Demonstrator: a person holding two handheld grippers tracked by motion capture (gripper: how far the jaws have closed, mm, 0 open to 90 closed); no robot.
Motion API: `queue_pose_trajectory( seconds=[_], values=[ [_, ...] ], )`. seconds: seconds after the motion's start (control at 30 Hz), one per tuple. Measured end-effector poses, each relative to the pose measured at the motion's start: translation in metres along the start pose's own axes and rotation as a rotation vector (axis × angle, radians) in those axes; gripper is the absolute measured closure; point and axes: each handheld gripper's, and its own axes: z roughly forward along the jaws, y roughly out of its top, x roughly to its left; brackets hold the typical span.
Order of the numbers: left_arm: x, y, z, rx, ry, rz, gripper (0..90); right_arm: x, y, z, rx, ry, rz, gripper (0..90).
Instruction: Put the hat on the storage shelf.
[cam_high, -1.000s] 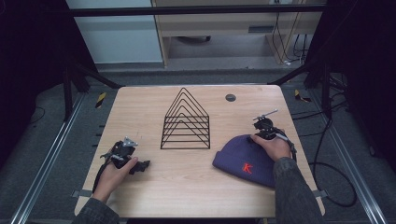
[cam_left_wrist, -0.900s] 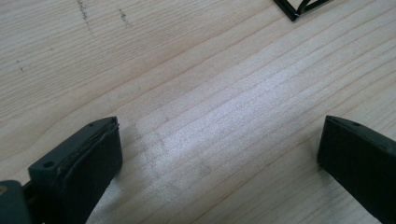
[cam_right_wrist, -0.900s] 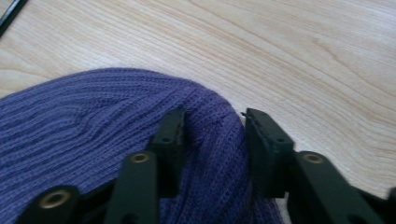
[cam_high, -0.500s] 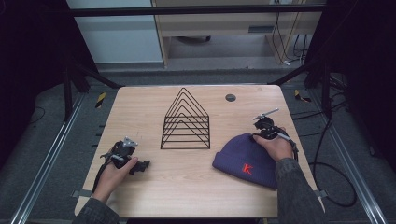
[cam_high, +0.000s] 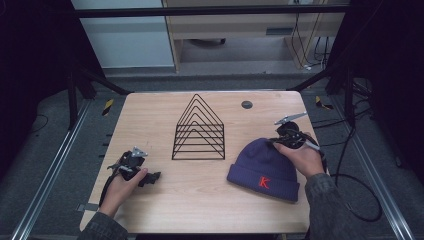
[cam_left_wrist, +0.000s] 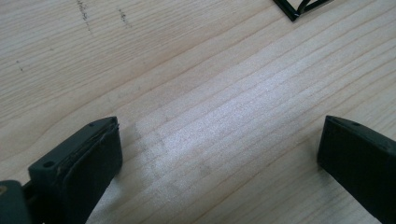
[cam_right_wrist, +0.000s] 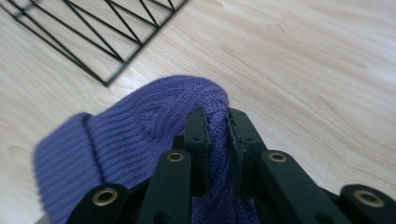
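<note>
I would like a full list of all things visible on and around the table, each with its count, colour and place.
beanie: one, purple with a red letter K, right front of the table, crown pinched in the right gripper.
wire rack: one, black, triangular, table centre.
round disc: one, dark, far edge of the table.
table: one, light wood.
left gripper: one, black, open over bare wood, front left.
right gripper: one, black, shut on the beanie.
</note>
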Motion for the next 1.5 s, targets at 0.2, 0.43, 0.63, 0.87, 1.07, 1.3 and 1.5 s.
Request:
queue_pose_trajectory(
  seconds=[0.2, 0.43, 0.63, 0.87, 1.07, 1.3, 1.5],
  values=[
    [0.0, 0.0, 0.0, 0.0, 0.001, 0.0, 0.0, 0.008, 0.003, -0.023, -0.049, 0.018, -0.028, 79.6],
    [0.0, 0.0, 0.0, 0.0, 0.001, -0.001, 0.0, 0.023, 0.009, -0.052, -0.114, 0.031, -0.069, 79.8],
    [0.0, 0.0, 0.0, 0.0, 0.001, 0.0, 0.0, 0.027, 0.015, -0.067, -0.143, 0.03, -0.088, 80.0],
    [0.0, 0.0, 0.0, -0.001, 0.001, -0.001, 0.0, 0.028, 0.023, -0.078, -0.166, 0.022, -0.095, 79.9],
    [0.0, 0.0, 0.0, -0.001, 0.001, -0.001, 0.0, 0.028, 0.028, -0.085, -0.184, 0.027, -0.092, 79.9],
    [0.0, 0.0, 0.0, -0.002, 0.003, -0.002, 0.0, 0.029, 0.034, -0.091, -0.203, 0.028, -0.099, 79.9],
    [-0.001, 0.0, 0.0, -0.002, 0.003, -0.002, 0.0, 0.032, 0.044, -0.1, -0.216, 0.024, -0.11, 79.9]
  ],
)
